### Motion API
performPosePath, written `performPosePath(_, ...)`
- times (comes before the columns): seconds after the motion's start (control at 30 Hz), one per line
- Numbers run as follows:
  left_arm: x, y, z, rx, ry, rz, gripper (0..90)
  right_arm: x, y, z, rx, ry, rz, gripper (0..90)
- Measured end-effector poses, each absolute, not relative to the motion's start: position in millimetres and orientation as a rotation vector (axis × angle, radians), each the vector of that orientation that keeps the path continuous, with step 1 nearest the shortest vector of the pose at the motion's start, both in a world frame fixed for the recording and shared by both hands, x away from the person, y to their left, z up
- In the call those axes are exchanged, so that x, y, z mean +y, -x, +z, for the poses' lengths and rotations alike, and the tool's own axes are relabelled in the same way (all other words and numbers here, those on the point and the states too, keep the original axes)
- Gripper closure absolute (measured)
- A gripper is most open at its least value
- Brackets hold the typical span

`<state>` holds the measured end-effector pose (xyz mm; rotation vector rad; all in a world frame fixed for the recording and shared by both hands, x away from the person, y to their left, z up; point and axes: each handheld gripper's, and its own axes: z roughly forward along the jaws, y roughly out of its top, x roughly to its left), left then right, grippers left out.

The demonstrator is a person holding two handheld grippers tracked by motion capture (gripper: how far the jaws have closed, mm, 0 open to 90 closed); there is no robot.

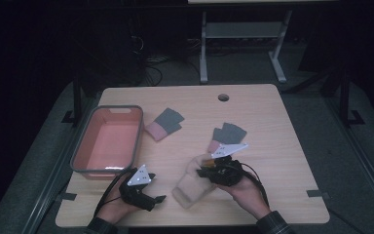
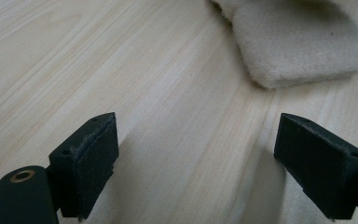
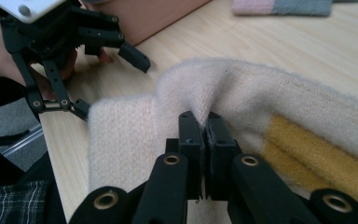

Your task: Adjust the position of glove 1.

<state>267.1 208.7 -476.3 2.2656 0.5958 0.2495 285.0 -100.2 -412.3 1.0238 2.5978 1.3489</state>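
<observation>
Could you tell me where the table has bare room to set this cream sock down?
Free: the right side of the table, and the far strip by the hole. Crowded: the tub, grey-pink socks, and the near middle, where the right gripper pinches the cream sock.

Desk layout, seen from the person's edge

The tray (image 1: 108, 140) lies on the desk (image 1: 272, 122) at 10 o'clock from centre. A folded sock pair (image 1: 164, 123) lies just right of the tray, at 12 o'clock. A second sock pair (image 1: 227, 135) lies at 2 o'clock. The knit sock (image 1: 191, 185) lies at 6 o'clock, near the front edge, between the left tongs (image 1: 157, 189) at 7 o'clock and the right tongs (image 1: 202, 171), which touch it.
</observation>
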Motion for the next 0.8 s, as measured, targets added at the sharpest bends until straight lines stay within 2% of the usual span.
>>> performPosePath(0.2, 208.6, -266.8, -476.4, 0.600, -2.264, 0.245, 13.0, -89.8, -282.3, -420.7, 2.635, -1.032, 1.311, 86.0)
performPosePath(0.33, 208.5, -266.7, -476.5, 0.601, -2.262, 0.244, 13.0, -86.2, -281.5, -424.2, 2.652, -1.005, 1.290, 72.9)
performPosePath(0.43, 208.5, -266.8, -476.5, 0.600, -2.263, 0.245, 13.0, -90.1, -282.3, -423.0, 2.655, -0.993, 1.307, 68.0)
performPosePath(0.63, 208.7, -267.0, -476.5, 0.597, -2.265, 0.247, 13.0, -115.2, -283.6, -422.3, 2.622, -0.939, 1.263, 69.6)
performPosePath(0.8, 208.9, -267.2, -476.2, 0.593, -2.269, 0.250, 13.0, -145.9, -297.4, -425.5, 2.571, -1.050, 1.232, 68.2)
